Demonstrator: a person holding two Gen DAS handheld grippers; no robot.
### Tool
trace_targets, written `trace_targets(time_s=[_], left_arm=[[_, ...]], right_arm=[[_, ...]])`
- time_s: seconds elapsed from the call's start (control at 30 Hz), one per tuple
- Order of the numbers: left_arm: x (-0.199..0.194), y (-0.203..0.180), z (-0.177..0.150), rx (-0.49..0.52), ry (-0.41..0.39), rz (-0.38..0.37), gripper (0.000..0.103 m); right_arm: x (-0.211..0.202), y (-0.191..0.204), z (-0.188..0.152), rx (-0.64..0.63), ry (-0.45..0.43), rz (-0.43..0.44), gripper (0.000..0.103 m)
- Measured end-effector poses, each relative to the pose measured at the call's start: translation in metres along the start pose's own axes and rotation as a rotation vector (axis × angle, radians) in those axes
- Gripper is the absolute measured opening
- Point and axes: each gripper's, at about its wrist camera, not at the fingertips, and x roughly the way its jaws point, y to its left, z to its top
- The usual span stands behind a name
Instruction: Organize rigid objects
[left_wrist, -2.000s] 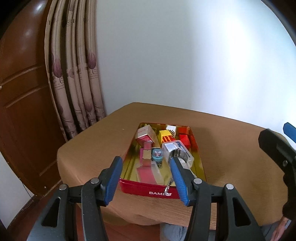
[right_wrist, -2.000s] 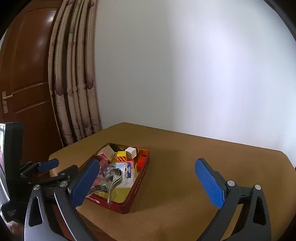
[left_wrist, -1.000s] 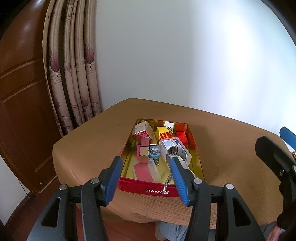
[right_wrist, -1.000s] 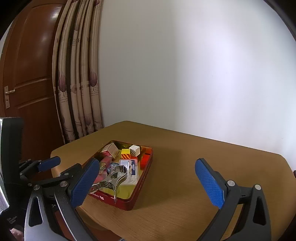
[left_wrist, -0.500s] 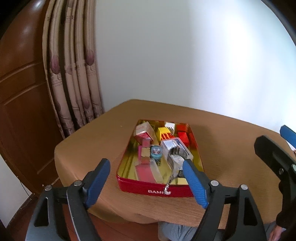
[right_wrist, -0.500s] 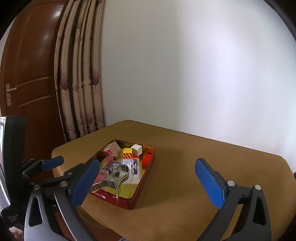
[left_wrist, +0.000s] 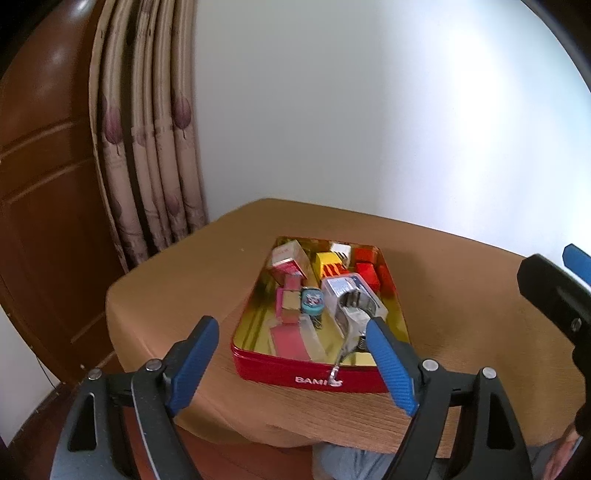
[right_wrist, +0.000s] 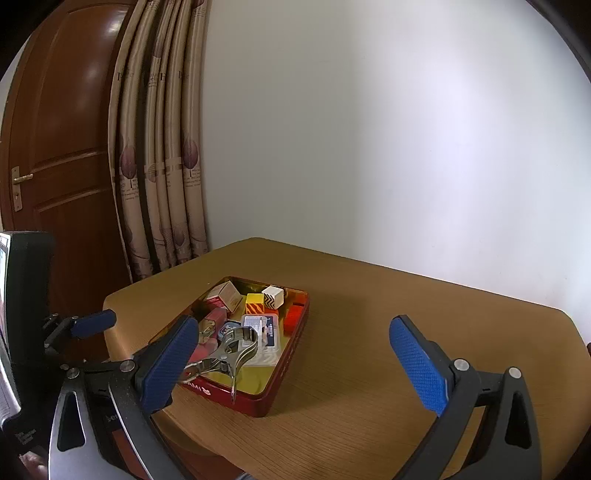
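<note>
A red tin (left_wrist: 280, 371) with a gold inside stands near the table's front left corner. It holds several small boxes and blocks: a pink box (left_wrist: 290, 258), a yellow striped one (left_wrist: 328, 264), red blocks (left_wrist: 365, 271), a teal round piece (left_wrist: 313, 301), and a metal spring clamp (left_wrist: 351, 317) whose handle sticks over the near rim. My left gripper (left_wrist: 291, 328) hovers open just in front of the tin with nothing between its fingers. My right gripper (right_wrist: 291, 328) is open and empty, right of the tin (right_wrist: 255, 402) and above the table.
The brown wooden table (right_wrist: 369, 332) has bare surface to the right of the tin. A curtain (right_wrist: 162, 166) and a wooden door (right_wrist: 62, 147) stand behind at the left, with a white wall at the back. A person's leg (left_wrist: 351, 458) shows below the table's front edge.
My left gripper's fingers have spread wider apart and stay in front of the tin. The right gripper stays open and its view has shifted only slightly.
</note>
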Motion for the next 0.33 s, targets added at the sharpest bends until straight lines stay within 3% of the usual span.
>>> trace_targets(time_s=[0.33], left_arm=[[0.0015,-0.0016,0.0002,0.006,0.012,-0.034,0.084]], right_arm=[[0.0003,0.0015,0.0005,0.000,0.000,0.002,0.102]])
